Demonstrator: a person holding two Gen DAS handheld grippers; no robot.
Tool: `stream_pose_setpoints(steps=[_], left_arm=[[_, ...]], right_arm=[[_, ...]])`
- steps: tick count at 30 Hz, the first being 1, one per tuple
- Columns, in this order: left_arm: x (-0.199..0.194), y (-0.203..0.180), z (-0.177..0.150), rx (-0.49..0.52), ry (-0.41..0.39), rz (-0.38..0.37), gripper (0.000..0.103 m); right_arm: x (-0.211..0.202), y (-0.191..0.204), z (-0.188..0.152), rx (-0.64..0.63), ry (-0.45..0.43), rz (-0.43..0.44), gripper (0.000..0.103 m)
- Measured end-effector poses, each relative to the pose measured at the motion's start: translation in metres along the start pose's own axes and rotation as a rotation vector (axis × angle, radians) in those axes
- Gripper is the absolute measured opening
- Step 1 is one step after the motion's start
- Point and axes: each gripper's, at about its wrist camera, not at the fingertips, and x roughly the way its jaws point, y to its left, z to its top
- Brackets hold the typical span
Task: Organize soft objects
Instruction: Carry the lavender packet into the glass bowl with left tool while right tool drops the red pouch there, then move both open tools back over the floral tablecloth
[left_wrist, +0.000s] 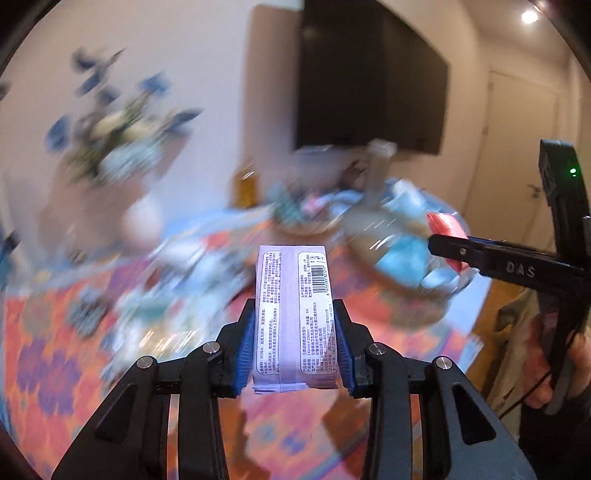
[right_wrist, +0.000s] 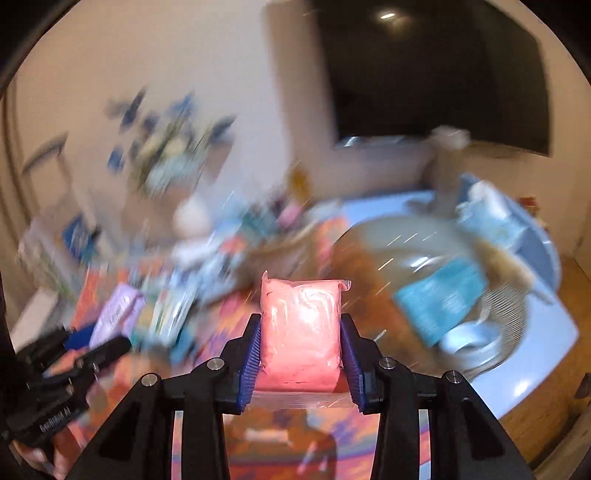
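A lilac tissue pack (left_wrist: 293, 314) with printed text and a barcode stands upright between the blue pads of my left gripper (left_wrist: 294, 314), which is shut on it above the table. A pink soft pack (right_wrist: 301, 332) in clear wrap sits in my right gripper (right_wrist: 301, 325), pads pressed on both its sides. In the left wrist view the right gripper (left_wrist: 448, 251) shows at the right edge with the pink pack (left_wrist: 445, 223) in it. The right wrist view has the left gripper (right_wrist: 107, 349) at the lower left, holding the lilac pack (right_wrist: 116, 314).
A bright orange, pink and purple patterned cloth (left_wrist: 55, 350) covers the table. Blurred packs lie in a heap (right_wrist: 192, 280). A round basket (right_wrist: 417, 258) with blue packs (right_wrist: 439, 299) stands at the right. A flower vase (left_wrist: 122, 147) and a dark screen (left_wrist: 369, 74) are behind.
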Motion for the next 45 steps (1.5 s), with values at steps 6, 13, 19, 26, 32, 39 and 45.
stream_pose_setpoints(steps=[6,13,19,26,32,39,45], left_arm=[[0.053,-0.06,0.06,0.042,-0.016,-0.153,0.035],[0.142,-0.097,0.069,0.034,0.117,-0.211,0.035],[0.177,-0.11,0.066,0.045,0.163,-0.221,0.056],[0.135,-0.096,0.07,0.067,0.058,-0.181,0.08],[0.074,-0.061,0.08,0.019,-0.037,-0.14,0.08],[-0.033,-0.034,0.062,0.118,-0.228,-0.005,0.08],[-0.09,0.036,0.032,-0.048,-0.262,0.093,0.084]], right_arm=[[-0.007,-0.101,0.038,0.319,-0.058,-0.066,0.039],[0.029,-0.153,0.023,0.446,0.048,-0.122,0.039],[0.053,-0.166,0.021,0.461,0.108,-0.128,0.061],[0.036,-0.168,0.013,0.44,0.07,-0.143,0.071],[0.02,-0.152,0.009,0.422,0.065,-0.107,0.071],[0.008,-0.09,0.013,0.277,0.07,-0.013,0.071],[0.014,-0.015,0.006,0.114,0.102,0.082,0.071]])
